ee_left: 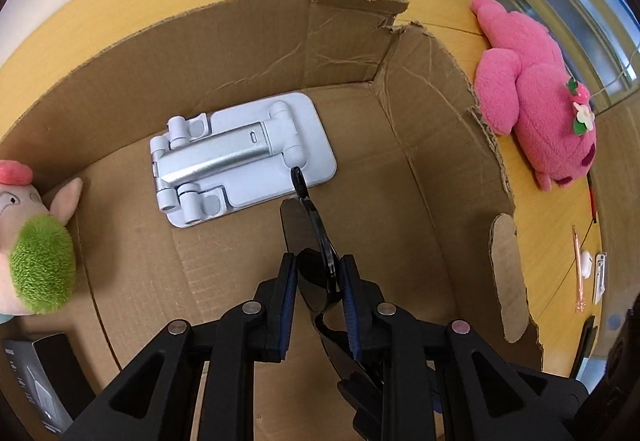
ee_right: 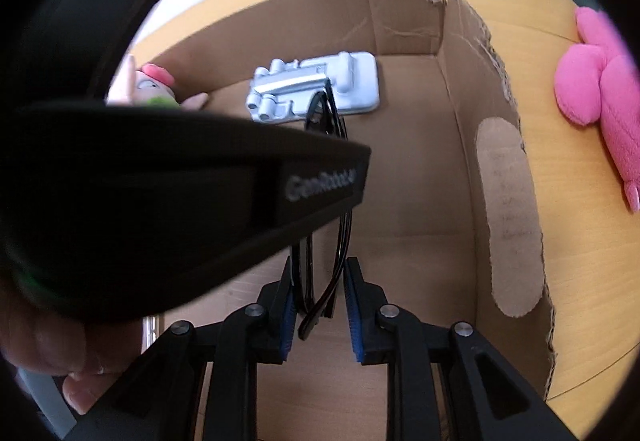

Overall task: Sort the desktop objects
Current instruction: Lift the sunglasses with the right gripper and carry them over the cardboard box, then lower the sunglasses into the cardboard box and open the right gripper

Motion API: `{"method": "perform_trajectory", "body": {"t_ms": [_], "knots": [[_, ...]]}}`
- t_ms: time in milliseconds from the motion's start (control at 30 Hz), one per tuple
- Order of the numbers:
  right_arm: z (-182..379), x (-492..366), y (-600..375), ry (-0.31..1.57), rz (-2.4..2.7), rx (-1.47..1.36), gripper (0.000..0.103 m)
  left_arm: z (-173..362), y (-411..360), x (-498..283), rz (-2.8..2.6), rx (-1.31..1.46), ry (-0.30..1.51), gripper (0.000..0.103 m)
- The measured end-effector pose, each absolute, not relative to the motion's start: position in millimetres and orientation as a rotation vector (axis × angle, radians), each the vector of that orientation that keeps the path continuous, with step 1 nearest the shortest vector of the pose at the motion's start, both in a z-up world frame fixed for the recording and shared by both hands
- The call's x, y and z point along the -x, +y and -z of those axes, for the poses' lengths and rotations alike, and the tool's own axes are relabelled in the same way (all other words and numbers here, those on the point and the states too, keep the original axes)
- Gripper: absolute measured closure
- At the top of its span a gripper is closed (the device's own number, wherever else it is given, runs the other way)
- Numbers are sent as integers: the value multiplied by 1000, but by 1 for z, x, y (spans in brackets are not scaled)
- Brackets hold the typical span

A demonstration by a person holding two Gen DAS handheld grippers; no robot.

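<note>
Both grippers are pointing steeply down into an open cardboard box (ee_left: 420,169) that is sitting on a light wooden table (ee_left: 120,1). The left gripper (ee_left: 318,281) is narrowed to a slim gap and is pinching a pair of black sunglasses (ee_left: 316,237): the dark lens and frame are sitting between its blue pads, and one temple tip is reaching toward 12 o'clock, overlapping the edge of the phone stand in this view. The right gripper (ee_right: 318,293) is likewise nearly closed and is gripping the thin black frame of the same sunglasses (ee_right: 320,273) between its pads. In the right wrist view the left gripper's black body (ee_right: 180,193) is crossing the frame at 9 o'clock, blurred; the white lettering on it is appearing to read "GenRobot", the rest illegible. A hand (ee_right: 52,349) is showing at 8 o'clock. A grey folded phone stand (ee_left: 240,157) is lying flat on the box floor at 11 o'clock of the left gripper. A plush with a green tuft (ee_left: 36,241) is leaning at 9 o'clock. A pink plush (ee_left: 536,101) is lying on the table outside the box at 2 o'clock. A pink pen (ee_left: 578,269) and small white items (ee_left: 600,273) are lying at 3 o'clock; any print there is too small to read.
</note>
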State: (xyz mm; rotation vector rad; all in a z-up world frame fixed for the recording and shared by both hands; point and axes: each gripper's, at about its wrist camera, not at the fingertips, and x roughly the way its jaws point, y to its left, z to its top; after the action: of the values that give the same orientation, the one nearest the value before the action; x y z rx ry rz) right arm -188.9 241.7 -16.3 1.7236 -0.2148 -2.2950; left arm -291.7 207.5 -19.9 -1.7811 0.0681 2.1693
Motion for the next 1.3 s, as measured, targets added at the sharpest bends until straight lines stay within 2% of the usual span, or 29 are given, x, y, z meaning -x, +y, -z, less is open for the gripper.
{"method": "perform_trajectory", "body": {"t_ms": [100,167,267,333,400,567,667,767,867,933,1100,1300], "knots": [[19,187,242,-225,2286,-1743,82,22,208,291,-2162,1789,78,78],[18,183,241,-216,2295,-1752,77,22,207,290,-2157,1792,74,78],[10,173,240,-208,2326,-1707,76,17,201,286,-2132,1773,41,75],[1,165,241,-203,2352,-1662,73,2,193,279,-2150,1726,26,68],[-10,153,242,-201,2379,-1612,72,-21,181,268,-2187,1663,17,54],[-20,131,241,-184,2408,-1576,58,-74,136,237,-2334,1507,-2,42],[-11,138,237,-196,2370,-1619,58,-91,102,217,-2439,1465,11,41],[7,164,238,-92,2356,-1686,58,-95,80,201,-2475,1459,21,40],[27,178,239,-51,2332,-1806,64,-89,57,190,-2485,1470,8,40],[32,180,244,-71,2336,-1829,79,-83,55,184,-2481,1475,24,40],[35,173,243,-39,2318,-1839,87,-65,51,178,-2464,1497,14,40],[36,162,242,-15,2318,-1857,88,-56,41,167,-2453,1507,-21,40]]}}
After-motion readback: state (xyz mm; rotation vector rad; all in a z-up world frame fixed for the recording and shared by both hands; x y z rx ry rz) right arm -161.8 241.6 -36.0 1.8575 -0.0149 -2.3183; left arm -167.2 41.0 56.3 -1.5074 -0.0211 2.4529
